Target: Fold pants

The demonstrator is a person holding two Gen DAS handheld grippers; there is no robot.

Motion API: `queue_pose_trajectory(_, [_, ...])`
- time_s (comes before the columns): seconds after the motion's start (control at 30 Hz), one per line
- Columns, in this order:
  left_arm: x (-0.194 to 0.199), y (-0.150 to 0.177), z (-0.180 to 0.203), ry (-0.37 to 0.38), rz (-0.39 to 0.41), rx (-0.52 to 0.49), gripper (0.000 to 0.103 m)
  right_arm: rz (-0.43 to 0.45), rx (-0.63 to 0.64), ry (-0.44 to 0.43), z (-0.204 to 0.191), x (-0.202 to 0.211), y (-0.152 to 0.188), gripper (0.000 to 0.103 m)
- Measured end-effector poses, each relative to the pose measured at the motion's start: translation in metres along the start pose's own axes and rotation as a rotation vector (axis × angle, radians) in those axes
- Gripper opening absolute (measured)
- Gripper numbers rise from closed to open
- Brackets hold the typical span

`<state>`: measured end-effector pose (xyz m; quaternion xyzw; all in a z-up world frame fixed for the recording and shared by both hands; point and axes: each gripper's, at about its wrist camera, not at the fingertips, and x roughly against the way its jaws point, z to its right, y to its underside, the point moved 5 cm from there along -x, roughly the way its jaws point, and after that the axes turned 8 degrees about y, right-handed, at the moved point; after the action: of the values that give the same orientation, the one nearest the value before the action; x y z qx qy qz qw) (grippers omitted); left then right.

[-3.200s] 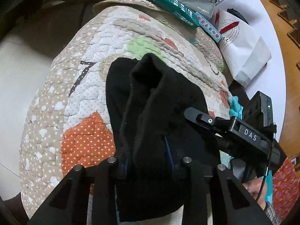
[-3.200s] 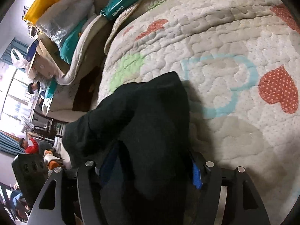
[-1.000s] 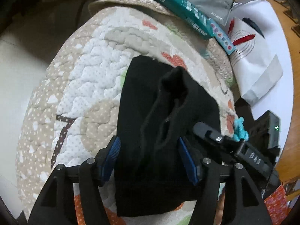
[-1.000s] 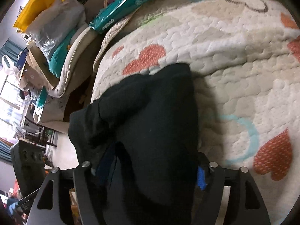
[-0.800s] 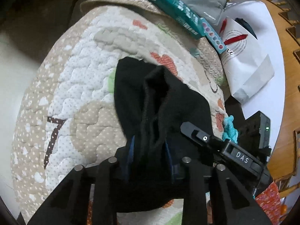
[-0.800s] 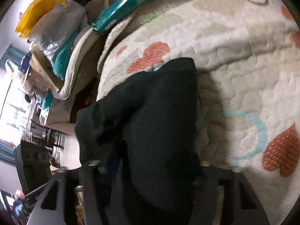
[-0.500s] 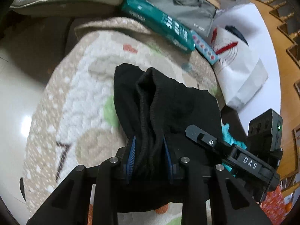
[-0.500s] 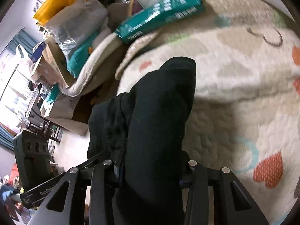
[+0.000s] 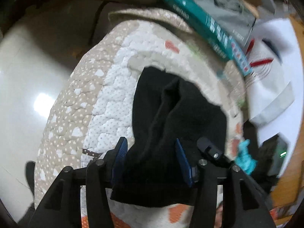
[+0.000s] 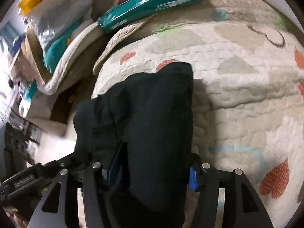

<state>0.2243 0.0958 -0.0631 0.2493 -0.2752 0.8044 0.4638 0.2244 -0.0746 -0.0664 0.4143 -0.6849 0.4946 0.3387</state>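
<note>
The black pants (image 9: 171,117) lie bunched on a quilted patchwork blanket (image 9: 106,98). My left gripper (image 9: 150,155) has its blue-padded fingers spread wide around a raised fold of the pants and does not pinch it. In the right wrist view the pants (image 10: 152,114) rise as a thick fold between the fingers of my right gripper (image 10: 152,167), whose blue pads also stand wide apart at the fabric's sides. The right gripper's body (image 9: 214,152) shows in the left wrist view, close beside the left one.
A teal pack (image 9: 199,24) and a grey bag (image 9: 228,5) lie at the blanket's far edge, with a white paper bag (image 9: 269,72) to the right. Pale floor (image 9: 22,87) is on the left. Cushions and clutter (image 10: 57,28) sit far left in the right wrist view.
Both grippers were shut on the pants half a second ago and have opened. The raised fold has dropped onto the blanket, farther up the quilt than 3 seconds ago.
</note>
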Motion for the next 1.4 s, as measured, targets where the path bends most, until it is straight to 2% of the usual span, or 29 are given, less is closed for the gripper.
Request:
queue_pose_trajectory(0.07, [0.011,-0.006,-0.003,0.017,0.042,0.018,0.052,0.038,-0.002,-0.007,0.004,0.016,-0.001,0.063])
queue_pose_trajectory(0.13, [0.016,-0.010,-0.008,-0.015,0.079,0.025,0.053,0.093,0.012,0.009,0.004,0.034,0.001,0.064])
queue_pose_trajectory(0.23, [0.006,-0.009,-0.013,-0.073,0.067,0.017,0.053,0.126,0.034,0.000,0.001,0.049,0.014,0.064])
queue_pose_trajectory(0.33, [-0.004,-0.007,-0.013,-0.180,0.065,-0.056,0.053,0.110,0.052,0.006,-0.005,0.046,0.030,0.064])
queue_pose_trajectory(0.47, [-0.007,-0.006,-0.007,-0.275,0.072,-0.156,0.053,0.081,0.117,0.088,-0.006,0.032,0.041,0.066])
queue_pose_trajectory(0.6, [0.004,-0.006,-0.007,-0.237,0.074,-0.132,0.053,0.112,0.081,0.051,0.000,0.054,0.038,0.066])
queue_pose_trajectory(0.7, [0.021,0.000,-0.008,-0.188,0.091,-0.112,0.053,0.156,0.118,0.061,0.007,0.086,0.050,0.066])
queue_pose_trajectory(0.8, [0.036,0.018,-0.007,-0.188,0.117,-0.129,0.053,0.186,0.171,0.092,0.016,0.111,0.076,0.067])
queue_pose_trajectory(0.97, [0.060,0.067,-0.002,-0.249,0.170,-0.211,0.053,0.204,0.202,0.116,0.031,0.132,0.128,0.067])
queue_pose_trajectory(1.17, [0.084,0.141,0.002,-0.385,0.260,-0.368,0.053,0.200,0.139,0.100,0.047,0.140,0.170,0.067])
queue_pose_trajectory(1.23, [0.095,0.160,0.002,-0.405,0.292,-0.391,0.057,0.200,0.136,0.111,0.048,0.141,0.178,0.067])
queue_pose_trajectory(1.3, [0.108,0.175,0.000,-0.433,0.343,-0.401,0.066,0.207,0.130,0.114,0.047,0.142,0.186,0.067])
queue_pose_trajectory(1.4, [0.124,0.189,-0.002,-0.459,0.405,-0.416,0.073,0.209,0.118,0.108,0.046,0.143,0.196,0.067])
